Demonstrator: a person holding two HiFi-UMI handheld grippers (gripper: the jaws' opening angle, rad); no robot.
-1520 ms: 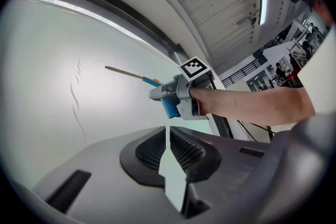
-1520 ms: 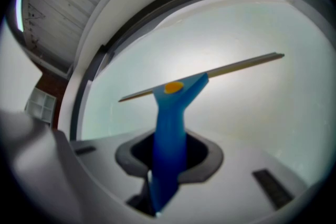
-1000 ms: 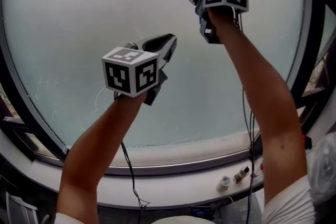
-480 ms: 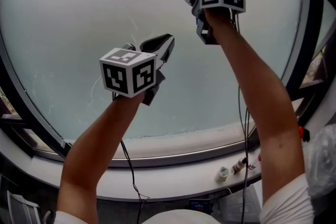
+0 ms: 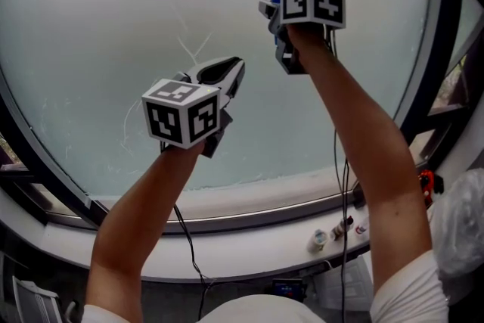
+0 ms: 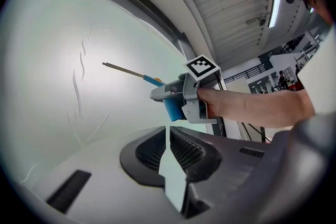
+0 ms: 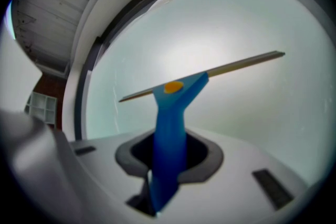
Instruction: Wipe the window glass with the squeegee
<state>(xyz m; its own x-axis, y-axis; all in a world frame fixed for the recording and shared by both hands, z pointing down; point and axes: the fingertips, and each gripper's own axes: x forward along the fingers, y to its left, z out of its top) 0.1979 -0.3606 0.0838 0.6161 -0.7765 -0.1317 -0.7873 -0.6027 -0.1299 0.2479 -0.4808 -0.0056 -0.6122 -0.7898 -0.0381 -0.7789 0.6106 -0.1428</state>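
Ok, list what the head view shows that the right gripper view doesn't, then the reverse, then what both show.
Only the head view: the left gripper, empty and off to the squeegee's lower left, the person's forearms, and small bottles on the sill below.
Only the right gripper view: the right gripper's fingers shut on the squeegee's blue handle, and a slatted ceiling at the upper left.
Both: the squeegee's blade set across the pale window glass.
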